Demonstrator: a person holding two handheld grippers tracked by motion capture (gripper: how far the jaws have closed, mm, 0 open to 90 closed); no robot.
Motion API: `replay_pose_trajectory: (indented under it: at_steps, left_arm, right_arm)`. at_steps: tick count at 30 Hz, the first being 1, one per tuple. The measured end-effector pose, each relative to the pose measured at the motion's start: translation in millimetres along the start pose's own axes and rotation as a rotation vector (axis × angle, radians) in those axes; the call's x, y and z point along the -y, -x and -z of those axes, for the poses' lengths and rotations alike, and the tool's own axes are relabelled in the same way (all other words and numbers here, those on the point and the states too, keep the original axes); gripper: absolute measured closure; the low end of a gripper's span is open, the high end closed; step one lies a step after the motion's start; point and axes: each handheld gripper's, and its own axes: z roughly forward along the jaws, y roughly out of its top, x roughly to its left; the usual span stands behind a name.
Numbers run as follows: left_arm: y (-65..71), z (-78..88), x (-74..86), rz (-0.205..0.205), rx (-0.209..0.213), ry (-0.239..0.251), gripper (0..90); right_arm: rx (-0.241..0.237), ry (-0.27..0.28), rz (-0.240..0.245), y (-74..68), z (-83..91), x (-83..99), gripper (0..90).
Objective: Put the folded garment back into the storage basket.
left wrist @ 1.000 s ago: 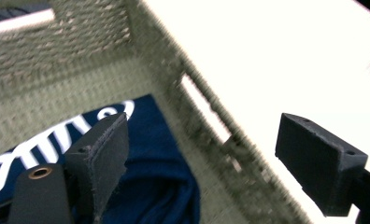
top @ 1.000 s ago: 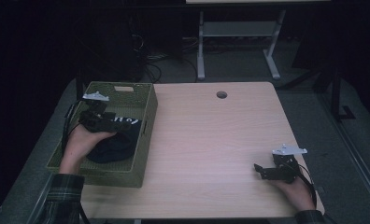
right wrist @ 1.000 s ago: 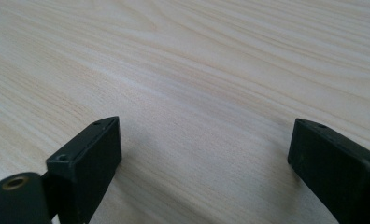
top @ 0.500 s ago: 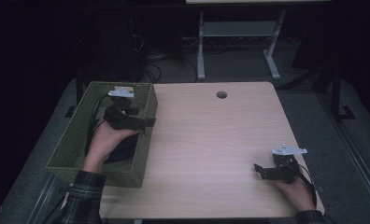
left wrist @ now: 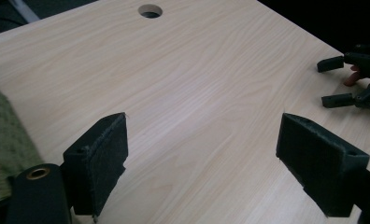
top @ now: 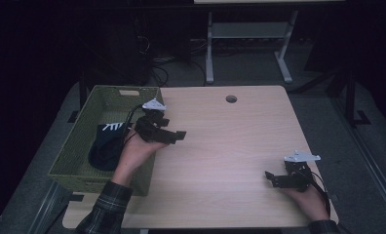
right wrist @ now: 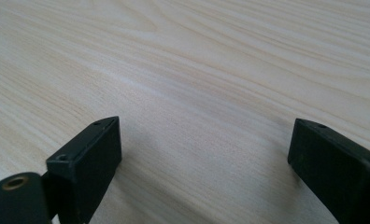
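Observation:
My left gripper (top: 171, 131) hovers open just right of the green basket (top: 74, 146), over the table's left part. In the left gripper view its jaws stand wide apart (left wrist: 211, 172) with bare wood between them. A dark cloth (top: 103, 146) with white stripes lies inside the basket. My right gripper (top: 271, 179) rests open near the front right corner of the table, and in the right gripper view (right wrist: 206, 163) nothing sits between its jaws. The left gripper view also catches that right gripper (left wrist: 356, 79) farther off.
The light wooden table (top: 230, 146) has a round cable hole (top: 231, 99) near its far edge. The basket's rim (left wrist: 1, 140) shows at the left of the left gripper view. A white metal stand (top: 249, 44) is on the dark floor behind the table.
My left gripper has come out of the basket and moved right, over the table. The dark cloth stays in the basket. The right gripper has not moved.

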Motion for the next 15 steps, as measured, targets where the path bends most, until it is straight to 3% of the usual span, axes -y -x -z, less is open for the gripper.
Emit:
replay_pose_trajectory:
  at_steps: [15]
  left_arm:
    - [33.3, -43.5, 26.2, -0.030, 0.016, 0.005, 16.0]
  right_arm:
    - [0.001, 0.000, 0.000, 0.0, 0.1, 0.0, 9.4]
